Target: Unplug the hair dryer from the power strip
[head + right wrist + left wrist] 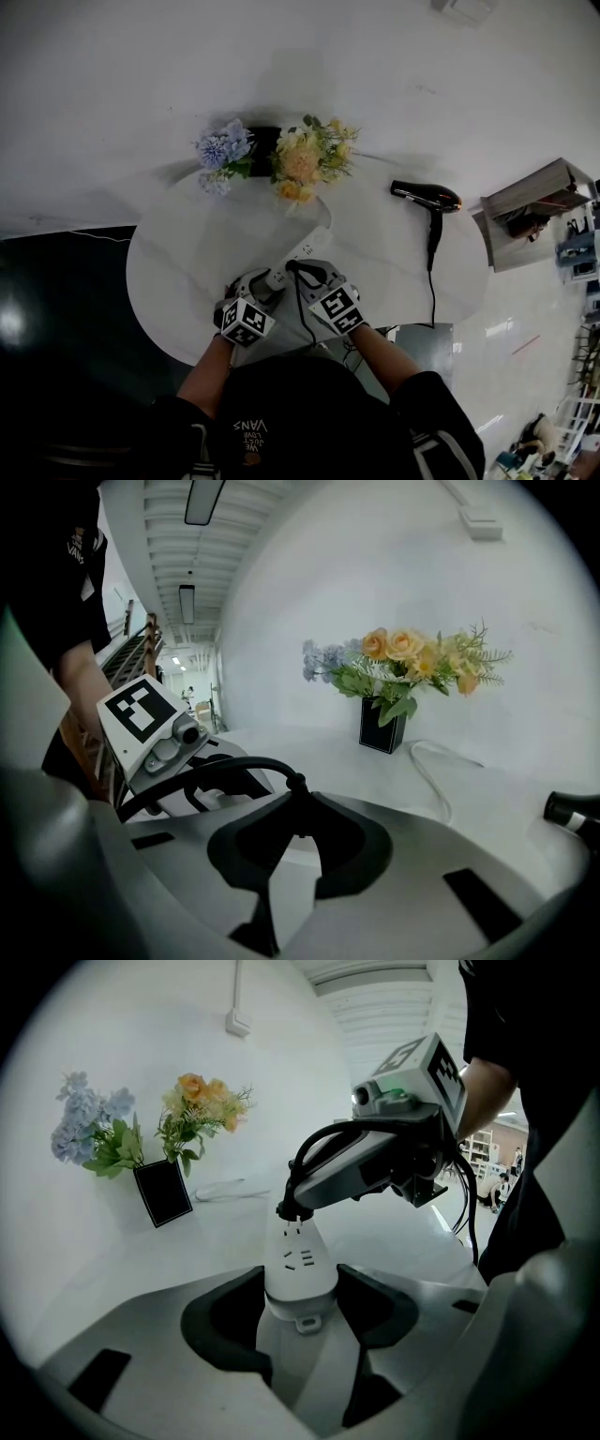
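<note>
Tongs first: our left gripper [302,1288] clamps the near end of the white power strip [298,1258], and our right gripper [298,808] pinches the black plug [292,1207]. Prongs show above the socket, so we judge the plug nearly or just free; lifting it clear remains. The hair dryer [427,197] lies well apart on the round white table [178,253], with flowers [305,161] beyond by a white wall [375,564].
</note>
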`<state>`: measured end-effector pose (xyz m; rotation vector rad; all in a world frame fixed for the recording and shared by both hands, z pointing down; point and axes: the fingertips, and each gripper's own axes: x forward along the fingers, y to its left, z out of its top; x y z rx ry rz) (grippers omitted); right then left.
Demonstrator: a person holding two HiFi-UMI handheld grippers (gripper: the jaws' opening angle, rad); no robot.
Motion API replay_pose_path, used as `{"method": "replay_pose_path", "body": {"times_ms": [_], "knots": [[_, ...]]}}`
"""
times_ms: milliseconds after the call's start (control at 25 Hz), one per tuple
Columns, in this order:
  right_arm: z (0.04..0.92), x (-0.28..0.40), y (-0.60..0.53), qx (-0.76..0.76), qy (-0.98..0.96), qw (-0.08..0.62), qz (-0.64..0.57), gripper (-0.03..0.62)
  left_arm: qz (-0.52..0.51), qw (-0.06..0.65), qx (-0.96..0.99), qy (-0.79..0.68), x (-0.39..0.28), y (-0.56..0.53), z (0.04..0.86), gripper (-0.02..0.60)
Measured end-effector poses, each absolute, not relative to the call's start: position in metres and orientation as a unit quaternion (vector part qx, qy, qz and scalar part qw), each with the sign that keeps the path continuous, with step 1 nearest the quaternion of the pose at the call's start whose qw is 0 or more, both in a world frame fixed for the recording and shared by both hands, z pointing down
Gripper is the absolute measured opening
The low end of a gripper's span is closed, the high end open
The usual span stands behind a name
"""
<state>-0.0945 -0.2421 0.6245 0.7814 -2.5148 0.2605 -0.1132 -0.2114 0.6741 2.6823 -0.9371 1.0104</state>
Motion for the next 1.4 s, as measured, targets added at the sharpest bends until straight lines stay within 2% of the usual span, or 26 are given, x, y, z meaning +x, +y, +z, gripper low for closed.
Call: {"method": "replay_pose_path", "body": {"times_ms": [280, 720, 880, 1120, 1400], "knots": [[0.617, -0.083, -0.239, 0.296, -0.92, 0.234, 0.103, 0.072, 0.331, 0.063, 0.885, -0.321, -0.113, -0.211, 0.677, 0.264], [0.593, -0.058, -0.223, 0.302, -0.923, 0.211, 0.114, 0.072, 0.3, 0.037, 0.871, -0.387, -0.114, -0.198, 0.629, 0.259], [0.584, -0.046, -0.215, 0.301, -0.924, 0.204, 0.115, 0.072, 0.291, 0.025, 0.859, -0.42, -0.112, -0.193, 0.606, 0.154], [0.566, -0.027, -0.199, 0.294, -0.929, 0.194, 0.11, 0.072, 0.285, 0.021, 0.839, -0.463, -0.102, -0.178, 0.594, 0.055], [0.55, -0.001, -0.178, 0.287, -0.934, 0.177, 0.114, 0.072, 0.253, 0.031, 0.823, -0.508, -0.088, -0.154, 0.573, 0.021]]}}
